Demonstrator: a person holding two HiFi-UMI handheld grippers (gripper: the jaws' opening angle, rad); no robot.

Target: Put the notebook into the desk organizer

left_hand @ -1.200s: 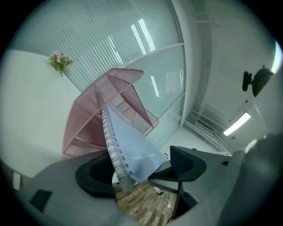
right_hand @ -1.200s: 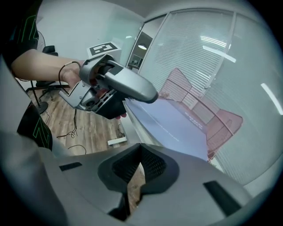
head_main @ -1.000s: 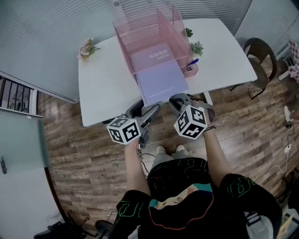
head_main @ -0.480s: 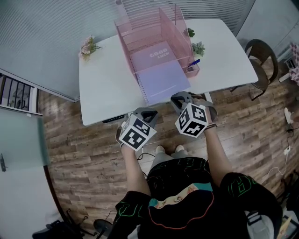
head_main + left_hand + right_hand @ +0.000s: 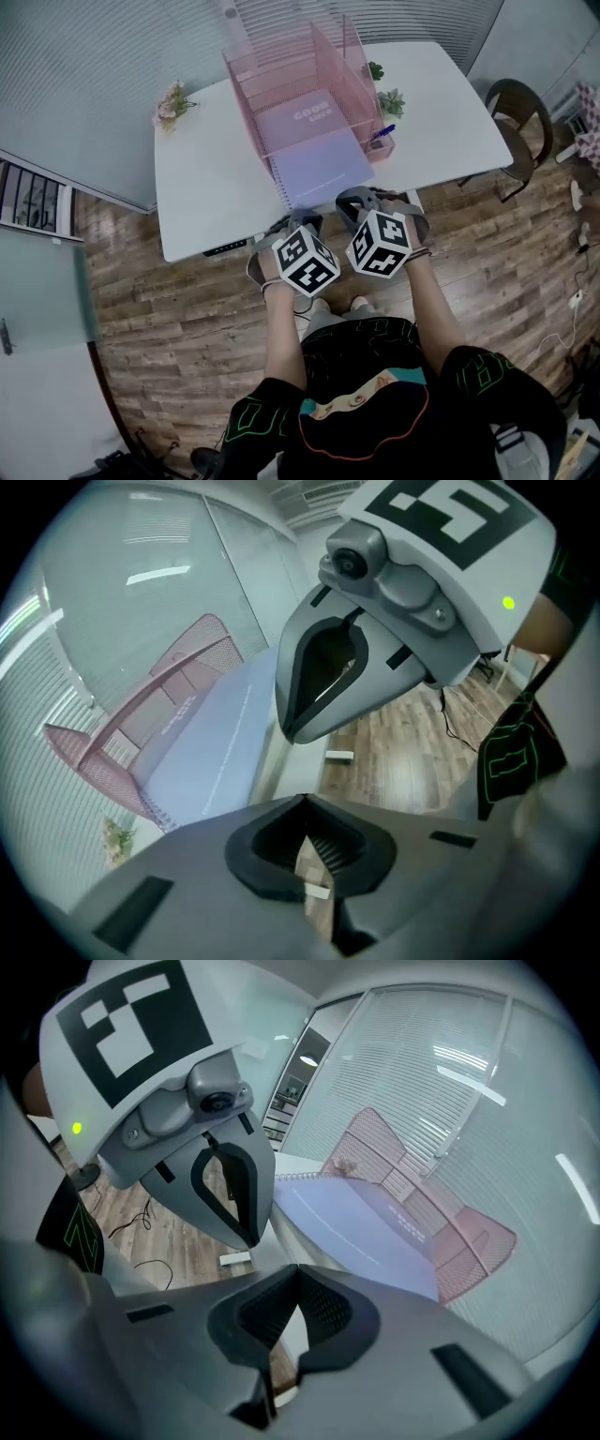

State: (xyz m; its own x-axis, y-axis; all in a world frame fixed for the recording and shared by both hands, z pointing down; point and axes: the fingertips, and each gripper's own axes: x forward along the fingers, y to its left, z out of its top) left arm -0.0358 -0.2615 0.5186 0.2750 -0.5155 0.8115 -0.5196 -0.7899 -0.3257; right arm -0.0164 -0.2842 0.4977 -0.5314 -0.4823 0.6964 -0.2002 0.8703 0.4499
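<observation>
Lying flat on the white table (image 5: pixel 202 178), the lilac notebook (image 5: pixel 323 161) has its far half pushed into the open front of the pink mesh desk organizer (image 5: pixel 281 70). Its near half, with the spiral binding along the left edge, sticks out of the organizer toward the person. Both tools hang at the table's near edge, on the person's side of the organizer and just short of the notebook's protruding end. The left gripper (image 5: pixel 284 228) has its jaws pressed together with nothing between them. The right gripper (image 5: pixel 354 201), just beside it, is likewise pressed closed and empty. Both gripper views show the notebook ahead of the jaws and apart from them. A blue pen (image 5: pixel 384 128) stands in a small compartment at the organizer's right front corner. Two small green plants (image 5: pixel 390 99) sit to the organizer's right, and a little bunch of flowers (image 5: pixel 173 97) lies well to its left.
</observation>
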